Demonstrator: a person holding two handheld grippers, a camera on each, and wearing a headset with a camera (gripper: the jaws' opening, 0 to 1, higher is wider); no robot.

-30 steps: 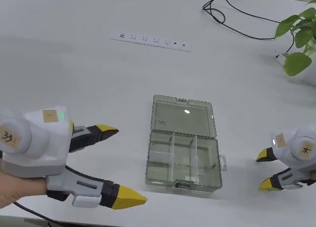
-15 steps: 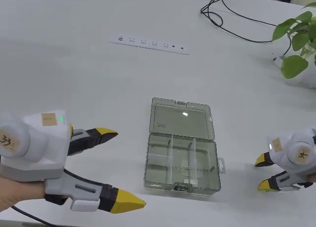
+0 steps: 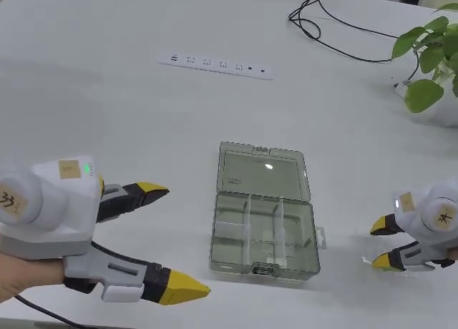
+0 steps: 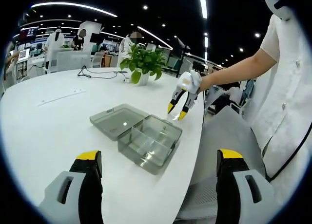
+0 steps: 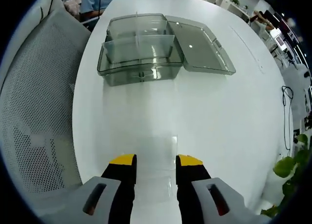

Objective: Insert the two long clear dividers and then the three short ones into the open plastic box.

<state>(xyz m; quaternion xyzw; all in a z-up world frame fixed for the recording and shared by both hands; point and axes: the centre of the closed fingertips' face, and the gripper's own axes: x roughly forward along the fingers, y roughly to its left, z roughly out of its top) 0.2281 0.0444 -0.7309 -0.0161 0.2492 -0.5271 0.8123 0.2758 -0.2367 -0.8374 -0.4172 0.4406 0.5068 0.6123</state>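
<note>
Sticker (image 3: 11,203) reading "33" on left tool (image 3: 180,241), spread wide, right tool (image 3: 376,246) parted, open box (image 3: 262,273)

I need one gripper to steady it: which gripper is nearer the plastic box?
Left. The left gripper hangs just off the plastic box's left side; the right gripper sits farther off its right side.

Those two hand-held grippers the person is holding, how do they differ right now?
The left hand-held gripper has its jaws spread wide; the right hand-held gripper has them closer together. The left one is left of the box with nothing between its jaws; the right one, on the other side, has a clear flat piece lying by its tips. Both have yellow tips and point toward the box.
</note>
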